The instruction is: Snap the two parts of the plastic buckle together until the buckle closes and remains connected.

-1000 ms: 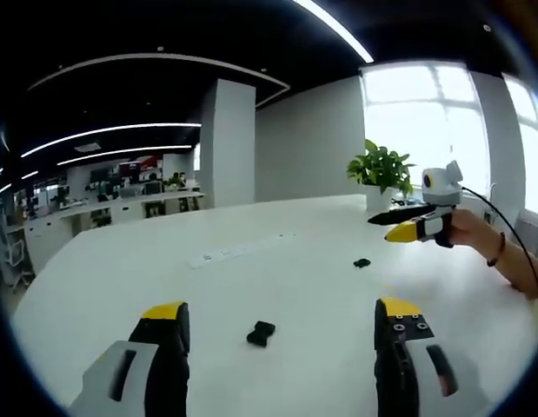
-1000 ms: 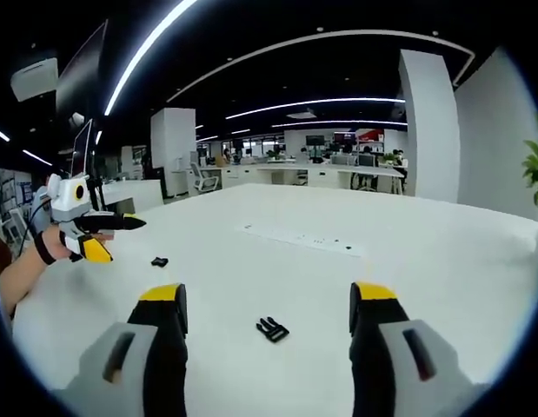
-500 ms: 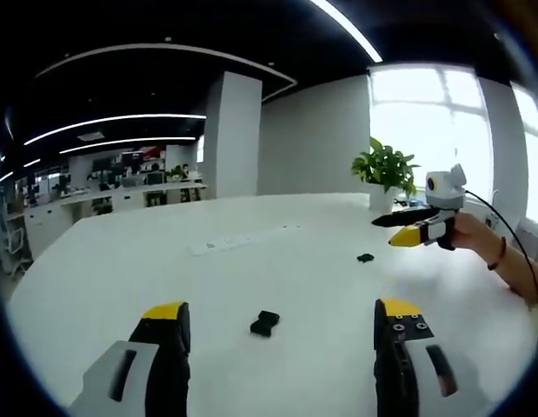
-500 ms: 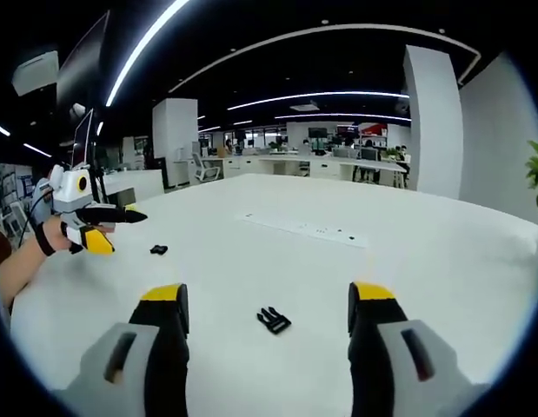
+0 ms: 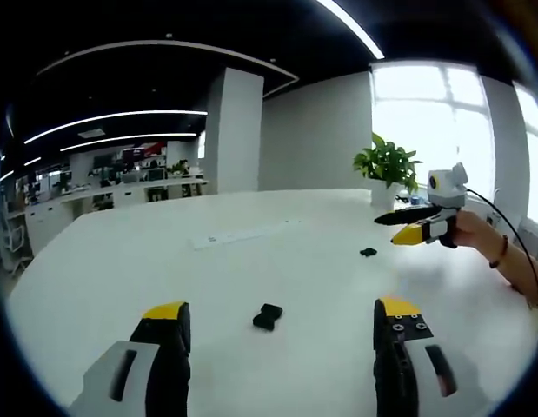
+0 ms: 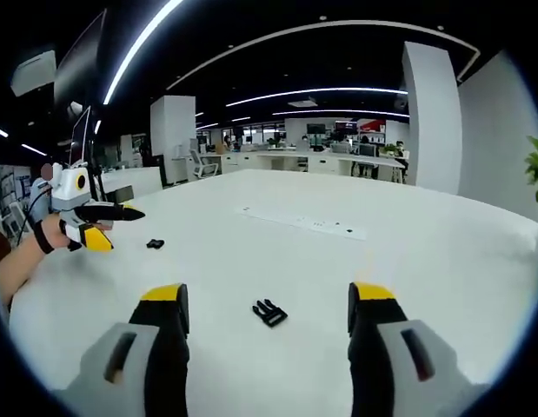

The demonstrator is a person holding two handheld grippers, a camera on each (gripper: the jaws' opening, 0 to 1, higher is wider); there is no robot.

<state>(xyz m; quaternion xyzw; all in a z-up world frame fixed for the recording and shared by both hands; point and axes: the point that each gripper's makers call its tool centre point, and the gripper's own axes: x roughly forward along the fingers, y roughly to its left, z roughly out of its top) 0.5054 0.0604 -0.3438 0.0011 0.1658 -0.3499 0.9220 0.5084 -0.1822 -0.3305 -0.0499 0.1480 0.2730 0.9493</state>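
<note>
While both halves of the buckle lie loose on the white tabletop point(image 5: 95, 261), you have nothing in hand yet. Your left gripper point(image 5: 282, 330) hovers with its fingers spread, and the socket half point(image 5: 268, 316) sits on the tabletop between and a little ahead of them, so you look lined up to drop straight onto it. Your right gripper point(image 6: 267, 314) is held the same way, fingers spread wide, with the pronged half point(image 6: 269, 312) lying flat between the fingertips and just beyond them.

Each half also shows small in the other view: the pronged half point(image 5: 368, 253) near your right gripper point(image 5: 406, 224) off to one side, and the socket half point(image 6: 155, 244) close to your left gripper point(image 6: 102, 222). The two halves lie well apart, out on the open middle of the tabletop and far from its edges, which keeps both in sight and gives each gripper room to come down without crowding the other.

A long white power strip point(image 6: 305, 223) lies farther across the tabletop, and a potted plant point(image 5: 388, 165) stands at the far edge by the window; neither is in your way.

My reading is that the pick-up is the step in hand; the joining has not begun.
</note>
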